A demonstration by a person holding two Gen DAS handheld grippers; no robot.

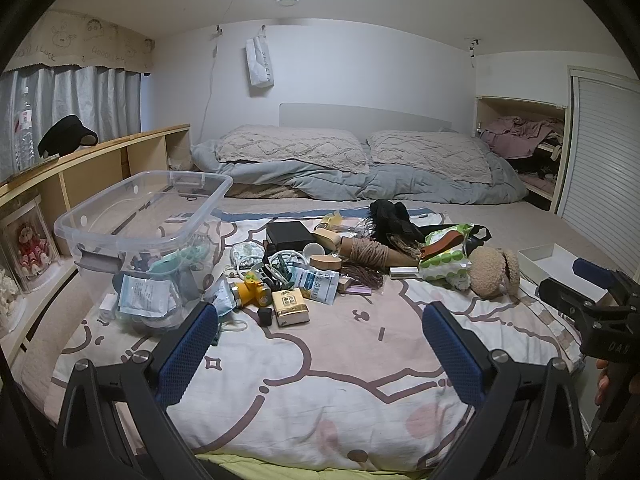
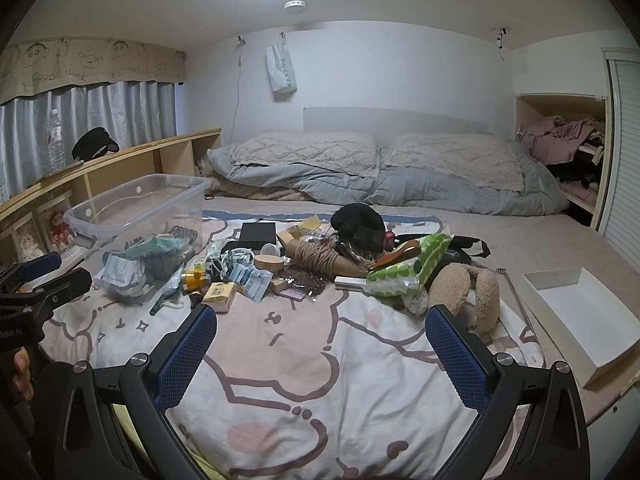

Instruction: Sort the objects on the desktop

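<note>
A heap of small objects lies on a pink cartoon blanket [image 1: 320, 360] on a bed: a black box [image 1: 289, 234], a rope spool [image 1: 366, 254], a yellow tissue pack [image 1: 290, 306], a green dotted bag [image 1: 444, 258], fluffy tan earmuffs [image 1: 494, 270], face mask packs [image 1: 142, 294]. A clear plastic bin [image 1: 140, 216] stands at the left. My left gripper [image 1: 320, 328] is open and empty, in front of the heap. My right gripper [image 2: 322, 330] is open and empty, also short of the heap [image 2: 280, 264]. The bin [image 2: 136, 208] and earmuffs [image 2: 468, 288] show in the right wrist view too.
A white shallow box [image 2: 576, 320] lies at the bed's right edge. A wooden shelf [image 1: 100, 160] with a water bottle [image 1: 24, 132] runs along the left. Pillows [image 1: 292, 152] and a grey duvet lie at the far end.
</note>
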